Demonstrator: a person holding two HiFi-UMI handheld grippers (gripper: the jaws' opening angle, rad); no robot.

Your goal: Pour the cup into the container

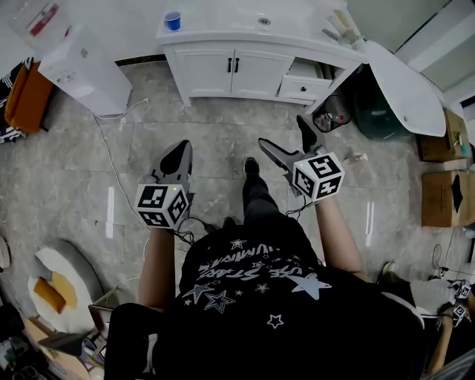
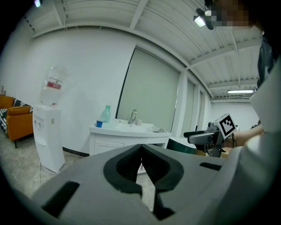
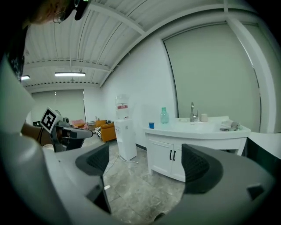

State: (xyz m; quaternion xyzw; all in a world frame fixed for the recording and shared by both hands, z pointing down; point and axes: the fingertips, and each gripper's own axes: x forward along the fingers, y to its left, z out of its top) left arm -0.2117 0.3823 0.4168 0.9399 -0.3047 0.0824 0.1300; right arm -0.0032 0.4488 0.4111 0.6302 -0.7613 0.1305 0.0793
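Note:
A small blue cup (image 1: 172,21) stands on the left end of a white vanity counter (image 1: 223,30), far ahead of both grippers. It also shows in the left gripper view as the blue cup (image 2: 99,124) beside a green bottle (image 2: 106,114), and in the right gripper view as the blue cup (image 3: 151,125). My left gripper (image 1: 180,152) hangs over the floor, shut with nothing in it, its tips meeting (image 2: 141,148). My right gripper (image 1: 289,139) is open and empty, with only floor and cabinet showing between its jaws (image 3: 145,162). The counter has a sink with a faucet (image 3: 192,112).
A water dispenser (image 1: 85,67) stands left of the vanity, with an orange chair (image 1: 26,93) beyond it. A drawer (image 1: 304,83) hangs open at the vanity's right, beside a leaning white panel (image 1: 404,85). Cardboard boxes (image 1: 441,185) sit at the right. A cable (image 1: 111,163) runs over the tiled floor.

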